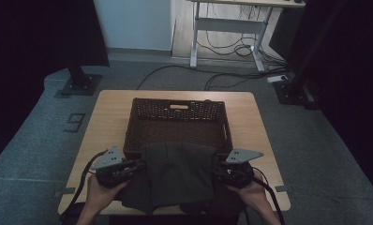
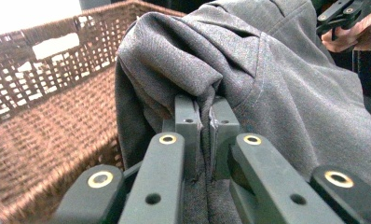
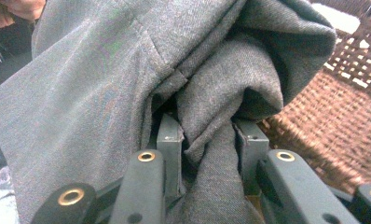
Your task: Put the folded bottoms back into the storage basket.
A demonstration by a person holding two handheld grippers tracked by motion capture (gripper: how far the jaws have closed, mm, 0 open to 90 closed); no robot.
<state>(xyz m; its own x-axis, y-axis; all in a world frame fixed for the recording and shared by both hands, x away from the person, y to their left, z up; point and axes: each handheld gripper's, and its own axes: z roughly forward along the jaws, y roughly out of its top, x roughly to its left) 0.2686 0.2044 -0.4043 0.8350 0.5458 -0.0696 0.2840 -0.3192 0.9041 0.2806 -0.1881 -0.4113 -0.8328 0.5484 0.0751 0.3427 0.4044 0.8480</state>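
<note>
A soft grey cloth (image 1: 177,176) with a fuzzy, woven look hangs between two grippers at the near side of a light wooden table (image 1: 108,112). The left gripper (image 2: 205,123) squeezes a thin fold of the cloth tight between its two flat jaws. The right gripper (image 3: 211,135) has a thicker bunch of the cloth between its jaws, and they press in on it from both sides. From above, the left gripper (image 1: 140,165) is at the left edge of the cloth and the right gripper (image 1: 217,169) is at its right edge, each held by a hand. The top of the cloth lies over the near rim of a brown basket (image 1: 177,123). The basket is a rectangle made of woven strips, with little square holes in its walls and a slot handle in the far wall. The rest of the cloth droops down in folds over the near edge of the table.
</note>
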